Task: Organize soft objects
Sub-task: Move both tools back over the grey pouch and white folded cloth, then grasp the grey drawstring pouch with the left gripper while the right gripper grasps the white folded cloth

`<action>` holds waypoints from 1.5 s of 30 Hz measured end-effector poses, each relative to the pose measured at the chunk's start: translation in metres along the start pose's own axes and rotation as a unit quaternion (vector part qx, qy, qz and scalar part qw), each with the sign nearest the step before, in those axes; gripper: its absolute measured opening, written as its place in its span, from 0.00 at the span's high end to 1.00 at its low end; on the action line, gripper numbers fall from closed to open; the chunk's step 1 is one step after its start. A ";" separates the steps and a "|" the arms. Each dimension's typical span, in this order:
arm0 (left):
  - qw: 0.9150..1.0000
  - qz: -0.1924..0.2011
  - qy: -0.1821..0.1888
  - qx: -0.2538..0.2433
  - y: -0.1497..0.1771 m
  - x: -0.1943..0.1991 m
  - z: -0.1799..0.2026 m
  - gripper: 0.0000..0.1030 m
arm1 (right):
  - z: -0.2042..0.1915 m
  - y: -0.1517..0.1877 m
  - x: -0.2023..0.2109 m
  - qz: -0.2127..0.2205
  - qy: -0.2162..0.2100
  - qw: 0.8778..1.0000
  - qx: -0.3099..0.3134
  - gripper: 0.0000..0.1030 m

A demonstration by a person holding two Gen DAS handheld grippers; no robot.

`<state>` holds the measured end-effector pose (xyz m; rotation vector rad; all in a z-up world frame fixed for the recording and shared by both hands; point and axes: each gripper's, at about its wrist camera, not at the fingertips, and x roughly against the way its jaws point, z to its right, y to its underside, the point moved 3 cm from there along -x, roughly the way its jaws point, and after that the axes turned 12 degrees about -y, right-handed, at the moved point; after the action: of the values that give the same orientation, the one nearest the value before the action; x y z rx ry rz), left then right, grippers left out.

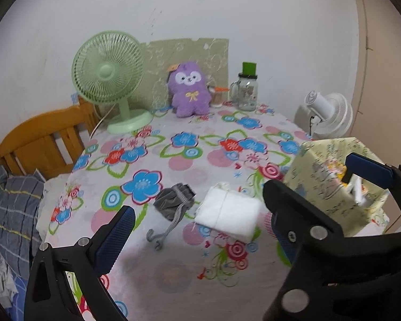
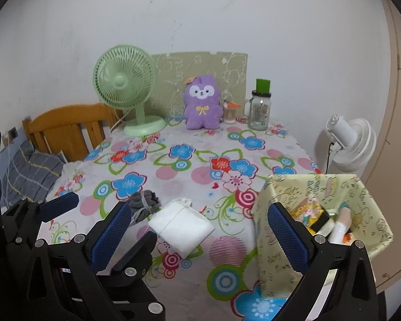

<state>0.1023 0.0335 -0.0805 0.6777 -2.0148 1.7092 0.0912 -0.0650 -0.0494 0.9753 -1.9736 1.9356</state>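
Left wrist view: left gripper [image 1: 197, 238] held with jaws apart and empty above the flower-print tablecloth [image 1: 179, 144]; folded white cloth pad [image 1: 228, 215] and crumpled grey drawstring pouch [image 1: 173, 200] lying just beside each other ahead of it; pale yellow printed fabric bin [image 1: 331, 187] to the right. Right wrist view: right gripper [image 2: 197, 230] likewise apart and empty, between the pad and the bin, which already held soft items. Judged step: reach for the next loose piece. Next move called for: descent over the pad, closure on its edge, transfer into the bin.
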 end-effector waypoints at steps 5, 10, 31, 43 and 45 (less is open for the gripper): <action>1.000 -0.013 0.002 0.005 0.007 -0.016 -0.009 0.01 | 0.003 0.007 -0.023 -0.026 -0.014 0.999 -0.016 0.00; 1.000 -0.018 0.002 -0.002 0.013 -0.029 -0.009 0.01 | 0.000 0.013 -0.040 -0.039 -0.016 0.999 -0.008 0.00; 0.997 -0.076 -0.003 -0.007 0.037 -0.087 -0.019 0.08 | -0.003 0.031 -0.111 -0.099 -0.018 0.995 0.003 0.00; 0.994 -0.107 0.002 -0.015 0.043 -0.109 -0.016 0.08 | 0.001 0.038 -0.149 -0.142 -0.008 0.990 0.007 0.00; 0.994 -0.109 0.004 -0.016 0.044 -0.110 -0.015 0.08 | 0.005 0.041 -0.155 -0.156 -0.010 0.988 0.000 0.00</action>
<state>0.1635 0.0650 -0.1778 0.8458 -1.8818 1.5472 0.1867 -0.0256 -0.1723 1.2237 -1.7078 1.7587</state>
